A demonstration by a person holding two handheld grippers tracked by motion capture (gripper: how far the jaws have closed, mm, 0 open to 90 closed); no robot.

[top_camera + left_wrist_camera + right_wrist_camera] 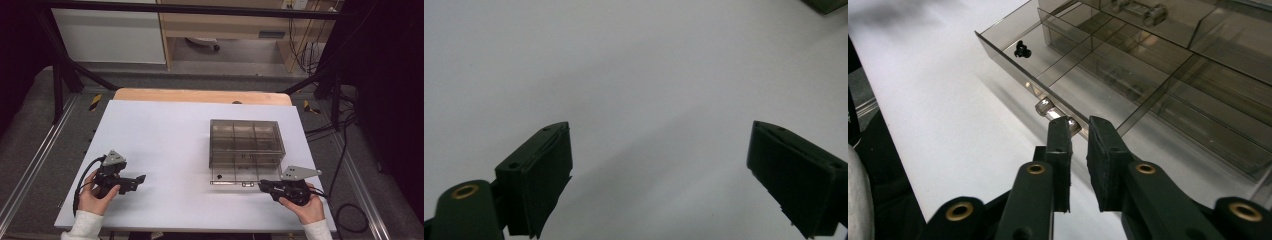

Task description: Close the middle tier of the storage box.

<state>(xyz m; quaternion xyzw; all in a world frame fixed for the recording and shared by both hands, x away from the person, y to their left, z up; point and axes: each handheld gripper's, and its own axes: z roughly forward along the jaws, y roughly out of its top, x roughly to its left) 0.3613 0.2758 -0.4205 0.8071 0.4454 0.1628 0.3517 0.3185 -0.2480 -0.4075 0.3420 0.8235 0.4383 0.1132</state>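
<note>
- Desk [165, 150]: we have a white top with a wooden strip along its far edge; a person's two hands come in at the near edge.
- Drawer box [246, 137]: we log one smoky clear plastic box with divided compartments, standing on the right half of the desk, nearer the right edge than the left.
- Drawer [1068, 75]: the bottom tray of the box is pulled partly out toward the near edge. Its dividers are plain in the right gripper view.
- Handle [1055, 114]: a small clear knob sits on the drawer's front wall, facing the near edge.
- Small black part [1021, 49]: one item lies in the drawer's front corner compartment; we cannot tell what it is.
- Right hand-held gripper [1079, 132]: near the desk's near right corner, jaws drawn nearly together around the handle. The left pad looks to touch the knob; we judge a grip forming, though a slim gap shows beside the other pad.
- Left hand-held gripper [659, 150]: near the desk's near left corner, well apart from the box, jaws wide apart over bare desk with nothing between them.
- Progress: we judge the drawer partly open and the handle just taken; the pull or push of the drawer is left, and the left hand has no share in it yet.
</note>
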